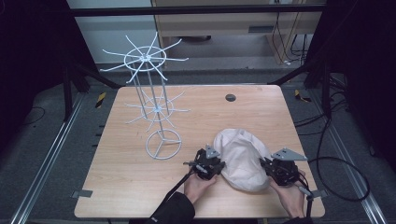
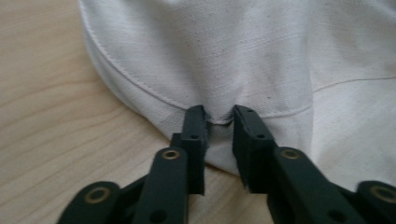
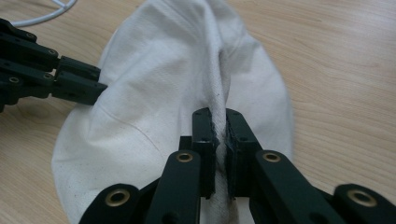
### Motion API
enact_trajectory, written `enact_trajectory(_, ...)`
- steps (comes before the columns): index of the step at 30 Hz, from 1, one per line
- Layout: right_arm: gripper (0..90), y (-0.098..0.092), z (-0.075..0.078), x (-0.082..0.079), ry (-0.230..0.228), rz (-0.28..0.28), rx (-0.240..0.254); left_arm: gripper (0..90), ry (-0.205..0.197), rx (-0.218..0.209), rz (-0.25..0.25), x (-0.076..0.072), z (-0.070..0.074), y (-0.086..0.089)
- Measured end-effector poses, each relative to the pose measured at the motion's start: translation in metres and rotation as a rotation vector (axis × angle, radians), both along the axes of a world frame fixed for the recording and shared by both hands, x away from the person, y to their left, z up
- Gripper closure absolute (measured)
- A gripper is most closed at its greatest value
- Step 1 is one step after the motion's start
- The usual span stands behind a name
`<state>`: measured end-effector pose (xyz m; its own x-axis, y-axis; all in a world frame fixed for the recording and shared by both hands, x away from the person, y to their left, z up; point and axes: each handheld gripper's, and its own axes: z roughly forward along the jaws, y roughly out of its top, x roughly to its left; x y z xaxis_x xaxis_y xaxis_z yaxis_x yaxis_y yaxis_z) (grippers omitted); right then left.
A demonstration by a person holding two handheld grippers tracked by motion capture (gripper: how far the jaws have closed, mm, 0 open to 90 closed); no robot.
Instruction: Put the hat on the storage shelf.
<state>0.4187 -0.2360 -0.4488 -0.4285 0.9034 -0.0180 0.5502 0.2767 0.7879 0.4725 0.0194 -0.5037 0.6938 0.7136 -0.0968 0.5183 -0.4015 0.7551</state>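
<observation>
Two grippers flank a white cloth cap that lies on the wooden tabletop toward its near right edge, between the person's hands. The left gripper comes at the cap's left side; in the left gripper view its fingers sit at the stitched hem, with a small pucker of the fabric caught between the tips, while a gap remains between the fingers farther back. Whether the tips truly pinch that pucker or merely bracket it cannot be told for certain, though the cloth bunches there as if nipped. The right gripper meets the cap's right side; in the right gripper view its fingers are clenched on a raised fold of the cloth that runs up between them, pressed from both sides. That view also shows the left gripper's dark fingers touching the cap's far edge at upper left. A white wire rack stands well apart on the tabletop's far left. No brand, label or writing can be read on the cap or the grippers.
</observation>
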Motion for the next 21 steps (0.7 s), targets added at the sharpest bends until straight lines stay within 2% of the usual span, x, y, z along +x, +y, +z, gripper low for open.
enact_trajectory(4,85.0,0.001,0.000,0.000,0.000,0.003,0.001,84.2,0.010,-0.002,0.017,0.001,0.001,-0.003)
enact_trajectory(8,85.1,0.000,0.000,0.000,-0.005,0.004,-0.001,86.7,0.007,-0.018,0.021,0.001,0.001,-0.002)
enact_trajectory(11,85.2,0.000,0.001,-0.001,-0.017,-0.001,-0.003,87.4,-0.021,-0.055,0.015,-0.003,0.006,0.004)
enact_trajectory(13,85.2,-0.002,0.002,-0.001,-0.029,-0.006,-0.009,87.4,-0.029,-0.086,0.009,-0.008,0.012,0.007)
enact_trajectory(15,85.3,-0.004,0.003,0.001,-0.039,-0.016,-0.006,87.4,-0.041,-0.085,-0.011,-0.015,0.016,0.009)
enact_trajectory(21,85.1,-0.006,0.008,0.018,-0.076,-0.040,-0.011,87.3,-0.034,-0.125,-0.047,-0.041,0.017,0.005)
